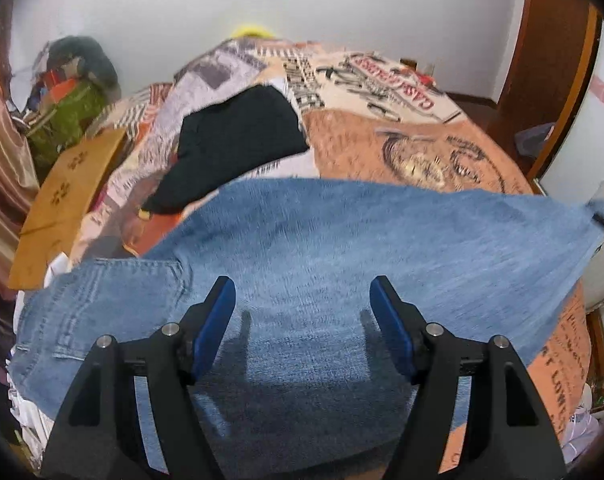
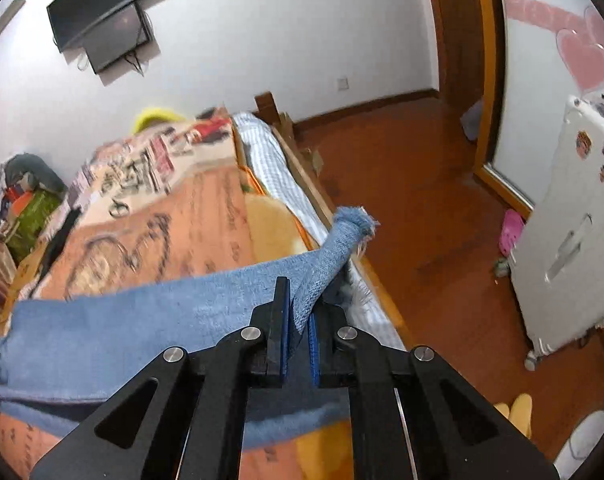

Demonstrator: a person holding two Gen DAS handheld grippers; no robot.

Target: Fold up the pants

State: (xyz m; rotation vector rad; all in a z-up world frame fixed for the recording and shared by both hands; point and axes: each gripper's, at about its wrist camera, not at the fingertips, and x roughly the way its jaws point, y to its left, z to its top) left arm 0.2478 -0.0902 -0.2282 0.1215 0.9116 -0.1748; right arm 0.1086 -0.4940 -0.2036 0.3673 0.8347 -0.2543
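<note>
Blue denim pants [image 1: 322, 240] lie across the orange printed bedspread [image 1: 402, 148]. The waist and back pocket [image 1: 113, 296] are at the left, and the legs stretch to the right. My left gripper [image 1: 302, 300] is open and empty, its blue pads just above the middle of the pants. My right gripper [image 2: 302, 312] is shut on the frayed leg end of the pants [image 2: 342, 236] and holds it lifted over the bed's right edge. The leg [image 2: 141, 312] runs from there to the left.
A black garment [image 1: 237, 136] lies on the bedspread beyond the pants. A cardboard box [image 1: 65, 196] and a pile of bags [image 1: 65, 92] stand at the left. The bed's wooden side rail [image 2: 310, 188], the wood floor [image 2: 422, 200] and a white fridge [image 2: 570, 220] are at the right.
</note>
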